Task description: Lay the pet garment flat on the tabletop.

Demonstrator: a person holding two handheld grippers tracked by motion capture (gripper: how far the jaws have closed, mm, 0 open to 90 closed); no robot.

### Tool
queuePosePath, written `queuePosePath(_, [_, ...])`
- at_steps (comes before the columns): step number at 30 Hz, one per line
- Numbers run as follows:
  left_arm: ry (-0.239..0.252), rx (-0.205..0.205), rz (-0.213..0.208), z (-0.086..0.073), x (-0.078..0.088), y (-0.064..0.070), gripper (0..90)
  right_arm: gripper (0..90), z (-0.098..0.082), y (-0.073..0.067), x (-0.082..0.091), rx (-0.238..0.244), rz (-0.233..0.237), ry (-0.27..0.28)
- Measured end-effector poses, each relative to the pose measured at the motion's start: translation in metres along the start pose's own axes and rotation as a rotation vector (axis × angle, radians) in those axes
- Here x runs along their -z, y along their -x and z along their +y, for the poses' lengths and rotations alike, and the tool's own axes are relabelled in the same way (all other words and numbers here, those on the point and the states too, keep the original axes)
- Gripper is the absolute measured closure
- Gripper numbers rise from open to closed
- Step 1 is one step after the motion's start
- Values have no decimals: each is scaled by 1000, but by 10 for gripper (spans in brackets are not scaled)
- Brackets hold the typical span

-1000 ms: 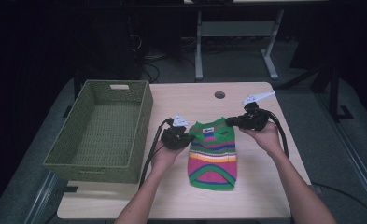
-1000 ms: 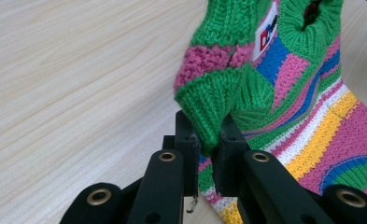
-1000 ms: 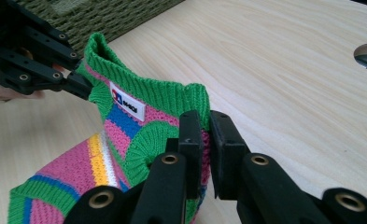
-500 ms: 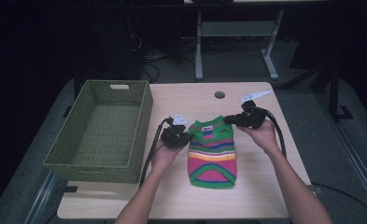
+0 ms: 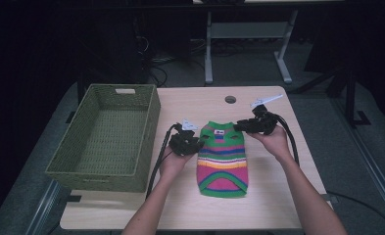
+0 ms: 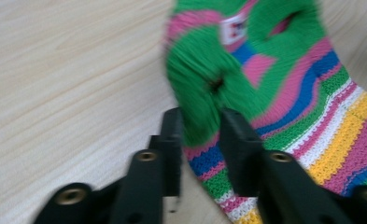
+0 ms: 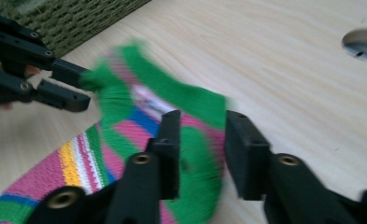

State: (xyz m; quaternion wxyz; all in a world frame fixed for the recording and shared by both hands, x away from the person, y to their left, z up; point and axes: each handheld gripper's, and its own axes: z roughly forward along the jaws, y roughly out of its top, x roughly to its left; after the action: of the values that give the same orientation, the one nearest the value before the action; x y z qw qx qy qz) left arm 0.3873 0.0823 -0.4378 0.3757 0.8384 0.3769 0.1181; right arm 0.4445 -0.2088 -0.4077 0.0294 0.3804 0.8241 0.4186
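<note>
Striped knit sweater (image 5: 223,157) lies flat, centre of the desk (image 5: 200,105), collar toward frame top. Left tongs (image 5: 196,145) at its left shoulder, right tongs (image 5: 240,127) at its right: both have just been opening, green sleeve fabric between the jaws, not pinched (blurred). Green woven basket (image 5: 107,136) at left.

Counter (image 5: 278,196): pale wood, round hole (image 5: 230,99) near far edge.
On it, left: green woven basket (image 5: 107,137).
On it, middle: striped knitted garment (image 5: 223,159), lying flat.
</note>
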Motion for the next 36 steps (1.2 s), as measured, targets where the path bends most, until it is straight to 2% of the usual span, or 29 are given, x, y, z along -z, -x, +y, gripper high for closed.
queuePosePath(3, [-14, -23, 6, -1, 1, 2, 592, 543, -3, 6, -3, -34, 14, -14])
queuePosePath(8, [3, -20, -7, -5, 4, 3, 579, 522, -11, 6, -2, -55, 19, -25])
queuePosePath(9, [6, -27, -4, -6, 5, 2, 578, 521, -13, 7, -1, -51, 24, -25])
queuePosePath(14, [35, 1, -40, -10, 11, -2, 564, 510, -21, 6, 1, -59, 61, -18])
queuePosePath(20, [44, 8, -45, -14, 15, -3, 559, 498, -28, 5, 3, -50, 77, -26])
queuePosePath(24, [39, -5, -50, -17, 17, -2, 557, 488, -32, 4, 4, -49, 91, -36])
queuePosePath(29, [58, 3, -81, -22, 20, 1, 536, 487, -36, 2, 9, -36, 107, -24])
queuePosePath(36, [69, -17, -102, -23, 25, 6, 492, 464, -45, -2, 15, -28, 139, -15])
